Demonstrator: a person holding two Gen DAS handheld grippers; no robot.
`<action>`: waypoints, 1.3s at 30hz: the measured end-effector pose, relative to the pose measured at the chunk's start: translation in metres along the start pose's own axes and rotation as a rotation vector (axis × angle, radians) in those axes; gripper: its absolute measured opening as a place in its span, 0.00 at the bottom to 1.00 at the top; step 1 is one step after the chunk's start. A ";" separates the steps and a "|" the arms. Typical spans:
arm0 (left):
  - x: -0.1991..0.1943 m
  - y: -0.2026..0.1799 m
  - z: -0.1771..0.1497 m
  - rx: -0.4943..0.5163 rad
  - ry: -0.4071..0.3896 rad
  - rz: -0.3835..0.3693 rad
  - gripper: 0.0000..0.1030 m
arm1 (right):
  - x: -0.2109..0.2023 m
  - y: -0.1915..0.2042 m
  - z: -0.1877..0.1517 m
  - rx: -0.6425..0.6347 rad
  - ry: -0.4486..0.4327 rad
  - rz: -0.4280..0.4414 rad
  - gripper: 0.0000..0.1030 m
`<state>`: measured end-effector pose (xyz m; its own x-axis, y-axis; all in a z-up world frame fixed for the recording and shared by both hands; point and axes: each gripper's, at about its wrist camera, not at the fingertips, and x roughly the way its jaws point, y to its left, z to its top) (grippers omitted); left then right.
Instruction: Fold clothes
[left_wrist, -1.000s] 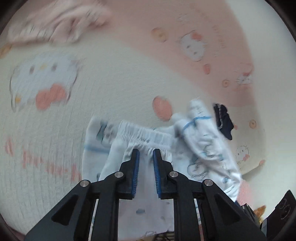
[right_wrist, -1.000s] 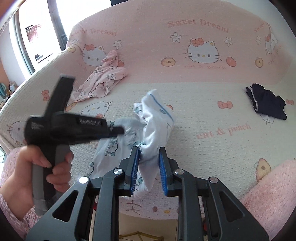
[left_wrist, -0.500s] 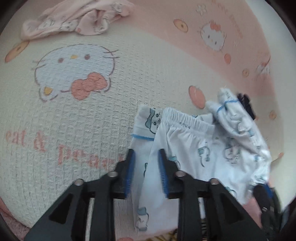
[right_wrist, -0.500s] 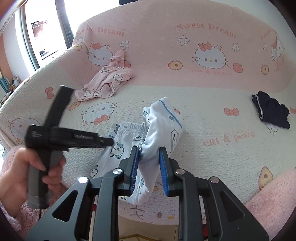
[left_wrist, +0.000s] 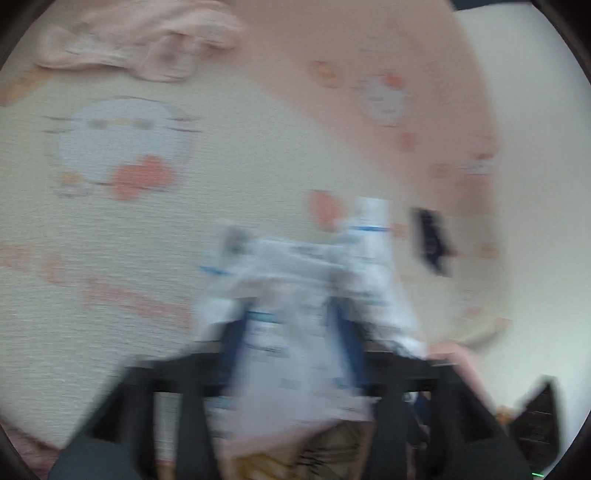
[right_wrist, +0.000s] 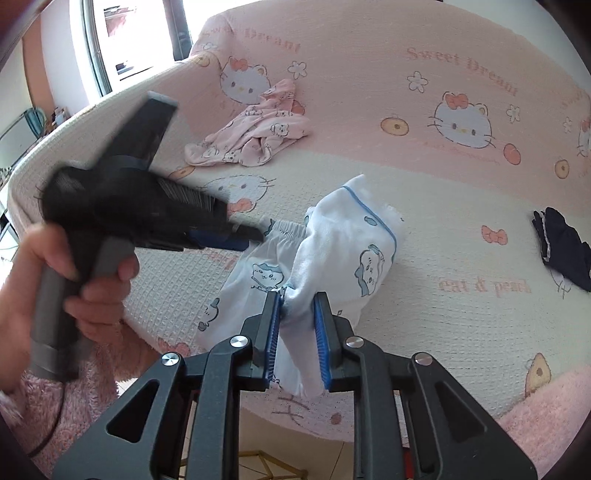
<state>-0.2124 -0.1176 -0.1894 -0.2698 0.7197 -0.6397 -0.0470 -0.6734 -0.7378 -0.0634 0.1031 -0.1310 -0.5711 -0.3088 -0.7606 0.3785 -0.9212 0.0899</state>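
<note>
White children's pants (right_wrist: 343, 243) with blue cartoon prints and blue piping lie on the sofa seat (right_wrist: 461, 229); one leg is lifted. My right gripper (right_wrist: 298, 317) is shut on the raised leg's fabric and holds it above the seat. My left gripper (right_wrist: 255, 232) reaches in from the left, its tips at the elastic waistband (right_wrist: 286, 226). The left wrist view is heavily blurred: the pants (left_wrist: 295, 280) lie between the left gripper's (left_wrist: 288, 325) spread fingers.
A crumpled pink garment (right_wrist: 255, 136) lies at the back left of the seat, also in the left wrist view (left_wrist: 147, 48). A dark navy garment (right_wrist: 565, 247) lies at the right. The sofa's front edge is just below my grippers.
My left gripper has swung quickly toward the pants' waistband, and its fingers look wider apart. My right gripper keeps hold of the raised leg, which has shifted right and nearer.
</note>
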 end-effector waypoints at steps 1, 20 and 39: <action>-0.001 -0.005 -0.006 -0.006 0.007 -0.043 0.57 | 0.001 0.001 -0.001 -0.006 0.004 0.003 0.17; -0.028 -0.018 -0.006 0.161 -0.051 0.062 0.06 | -0.011 -0.020 0.017 0.118 -0.041 0.091 0.35; 0.052 -0.054 -0.013 0.379 0.142 -0.067 0.55 | 0.053 -0.114 0.040 0.551 0.158 0.261 0.80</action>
<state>-0.2116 -0.0419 -0.1853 -0.1199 0.7627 -0.6356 -0.4180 -0.6194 -0.6645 -0.1665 0.1826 -0.1556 -0.3802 -0.5399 -0.7510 0.0357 -0.8199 0.5714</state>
